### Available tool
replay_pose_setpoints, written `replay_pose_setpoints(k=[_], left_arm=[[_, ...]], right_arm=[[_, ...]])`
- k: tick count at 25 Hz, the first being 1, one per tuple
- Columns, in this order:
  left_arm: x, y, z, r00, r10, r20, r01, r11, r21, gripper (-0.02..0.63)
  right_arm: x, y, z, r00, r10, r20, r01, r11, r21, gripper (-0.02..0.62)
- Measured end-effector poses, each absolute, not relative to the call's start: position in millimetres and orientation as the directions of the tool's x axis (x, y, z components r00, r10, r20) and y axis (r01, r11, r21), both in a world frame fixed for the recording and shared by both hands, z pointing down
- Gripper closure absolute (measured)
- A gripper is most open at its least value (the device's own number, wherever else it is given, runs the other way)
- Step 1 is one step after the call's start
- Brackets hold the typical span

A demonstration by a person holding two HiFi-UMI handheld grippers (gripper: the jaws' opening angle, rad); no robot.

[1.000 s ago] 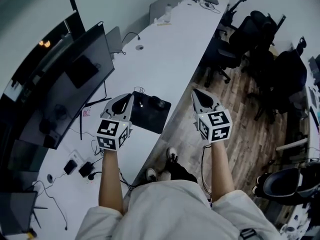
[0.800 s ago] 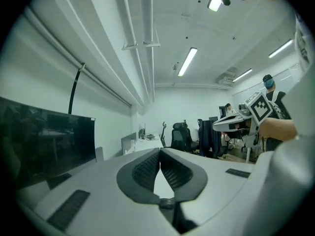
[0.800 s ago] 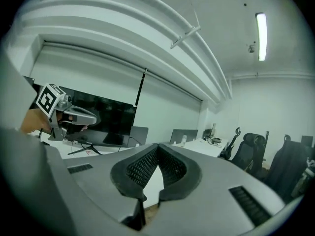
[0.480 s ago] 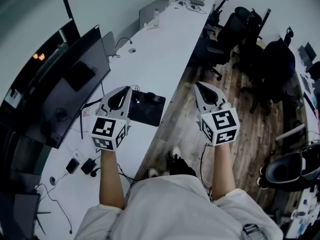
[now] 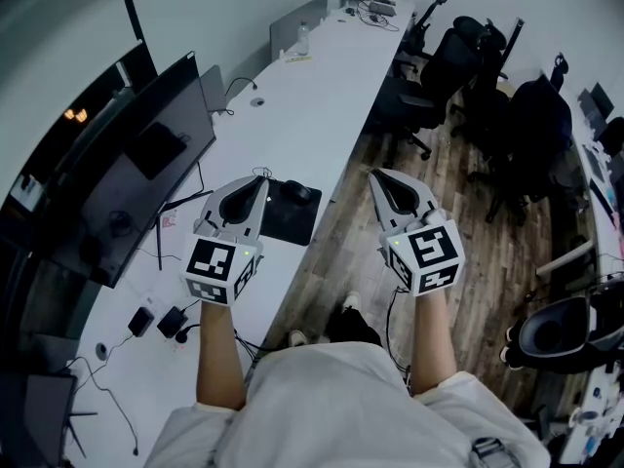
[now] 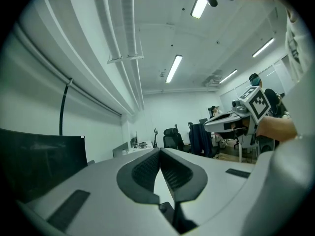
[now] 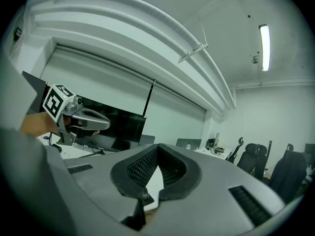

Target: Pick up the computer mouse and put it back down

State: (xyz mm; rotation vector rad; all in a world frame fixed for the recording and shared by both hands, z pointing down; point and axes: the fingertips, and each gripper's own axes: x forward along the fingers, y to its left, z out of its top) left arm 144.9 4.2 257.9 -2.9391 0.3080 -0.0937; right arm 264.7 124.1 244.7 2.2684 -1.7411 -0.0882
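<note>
In the head view the black computer mouse (image 5: 299, 191) lies on a black mouse pad (image 5: 290, 218) near the white desk's right edge. My left gripper (image 5: 257, 180) hangs over the desk just left of the pad, pointing away from me, apart from the mouse. In the left gripper view its jaws (image 6: 160, 152) are shut with nothing between them. My right gripper (image 5: 374, 175) is held over the wooden floor, right of the desk edge, and in the right gripper view its jaws (image 7: 157, 148) are shut and empty too. Neither gripper view shows the mouse.
Dark monitors (image 5: 127, 174) stand along the left of the long white desk (image 5: 322, 86). Cables and power adapters (image 5: 156, 322) lie near me, and a laptop (image 5: 297, 18) sits far off. Black office chairs (image 5: 487, 76) crowd the floor to the right.
Both grippers have come up a little and shifted slightly, still side by side and shut. The mouse has stayed in place on its pad.
</note>
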Motion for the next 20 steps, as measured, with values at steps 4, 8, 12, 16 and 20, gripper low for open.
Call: replay_pose_setpoints(k=[4,8,12,16,20], left_arm=[[144.3,11.1,253.0,0.978,-0.204,0.033,-0.194,-0.962,-0.191,0.589],[144.7,11.6,256.2,0.978,-0.207,0.041,-0.195,-0.962,-0.192,0.589],[143.3,9.2,259.1,0.976,-0.214,0.046,-0.203,-0.962,-0.182,0.589],[145.7,7.4,262.1,0.975,-0.214,0.052,-0.202,-0.963,-0.179,0.589],[149.4,5.2,270.0,0.976,-0.207,0.066,-0.193,-0.966,-0.174,0.589]], right_arm=[[264.2,127.9,242.5,0.27,-0.956,0.116,-0.937,-0.234,0.258,0.583],[263.0,126.6,242.4,0.256,-0.961,0.108,-0.945,-0.225,0.238,0.583],[262.4,124.8,245.7,0.254,-0.96,0.119,-0.944,-0.219,0.245,0.583],[266.3,124.4,249.8,0.261,-0.957,0.125,-0.942,-0.223,0.252,0.583],[269.2,121.3,256.6,0.264,-0.955,0.136,-0.941,-0.224,0.255,0.583]])
